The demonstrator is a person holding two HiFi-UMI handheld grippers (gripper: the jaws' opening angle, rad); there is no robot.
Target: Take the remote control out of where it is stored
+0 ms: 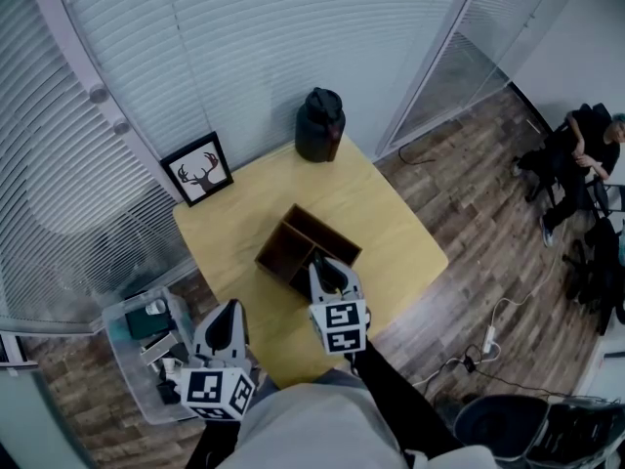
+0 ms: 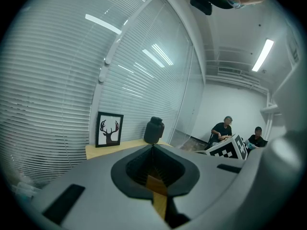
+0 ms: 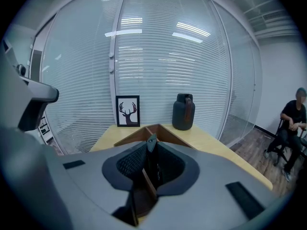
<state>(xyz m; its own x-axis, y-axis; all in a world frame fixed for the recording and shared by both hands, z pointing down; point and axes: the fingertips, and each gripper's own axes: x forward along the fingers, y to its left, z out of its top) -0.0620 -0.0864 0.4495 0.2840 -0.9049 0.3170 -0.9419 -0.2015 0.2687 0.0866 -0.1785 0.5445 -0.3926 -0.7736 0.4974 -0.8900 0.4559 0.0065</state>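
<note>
A brown wooden box [image 1: 283,244] with compartments sits in the middle of the yellow table [image 1: 400,223]. My right gripper [image 1: 328,272] is over the box's near right compartment. In the right gripper view it [image 3: 152,150] is shut on a thin black remote control [image 3: 154,163] that stands on edge between the pads, beside a wooden divider [image 3: 144,186]. Most of the remote is hidden by the jaws. My left gripper [image 1: 230,313] hovers off the table's near left edge. In the left gripper view its jaws [image 2: 153,150] are shut with nothing between them.
A dark jug [image 1: 319,125] and a framed deer picture [image 1: 198,169] stand at the table's far side against the blinds. A clear plastic bin [image 1: 132,360] of odds and ends lies on the floor left. Cables [image 1: 488,340] and seated people [image 1: 581,159] are to the right.
</note>
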